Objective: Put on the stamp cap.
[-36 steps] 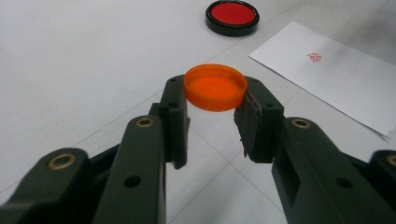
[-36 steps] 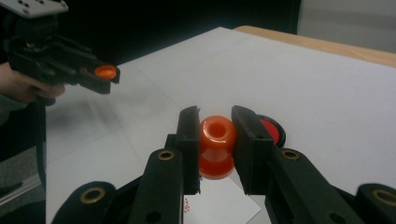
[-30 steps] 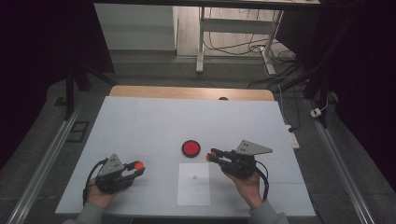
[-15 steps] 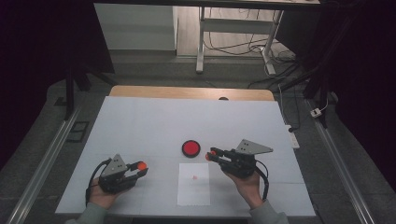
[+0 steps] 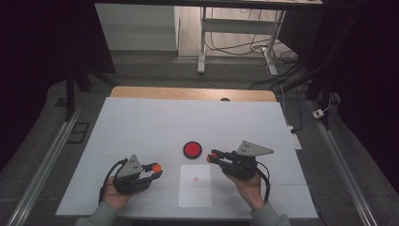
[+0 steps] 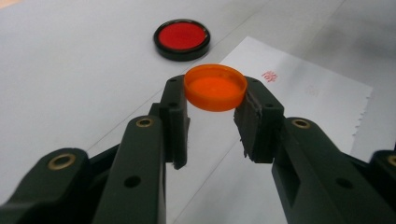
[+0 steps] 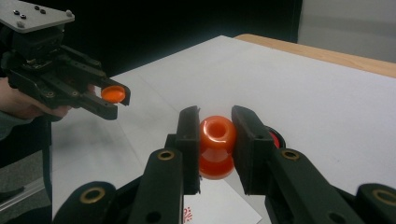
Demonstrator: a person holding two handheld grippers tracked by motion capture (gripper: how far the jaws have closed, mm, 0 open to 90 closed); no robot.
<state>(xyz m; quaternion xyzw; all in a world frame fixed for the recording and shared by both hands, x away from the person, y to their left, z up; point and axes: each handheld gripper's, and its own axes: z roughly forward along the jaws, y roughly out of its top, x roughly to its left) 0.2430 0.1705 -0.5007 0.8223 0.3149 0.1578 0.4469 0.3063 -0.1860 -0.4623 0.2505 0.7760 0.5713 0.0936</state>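
left fingers (image 6: 175, 114) pinch orange cap (image 6: 215, 87); right fingers (image 7: 189, 140) clamp orange stamp (image 7: 217, 145).

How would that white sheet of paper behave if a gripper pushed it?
The paper looks thin and lies flat, so it would probably slide or buckle. Nothing weighs it down, so it is likely light. Its ragged edge suggests it tears easily.

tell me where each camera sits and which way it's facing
High view: above the person's side, looking forward and down on the white table; both hands, left gripper and right gripper show.
Left gripper view: rides the left gripper, looking along its fingers at the orange cap they hold.
Right gripper view: rides the right gripper, looking along its fingers, shut on the orange stamp.
Shared: paper sheet and red ink pad appear in high and left gripper views.
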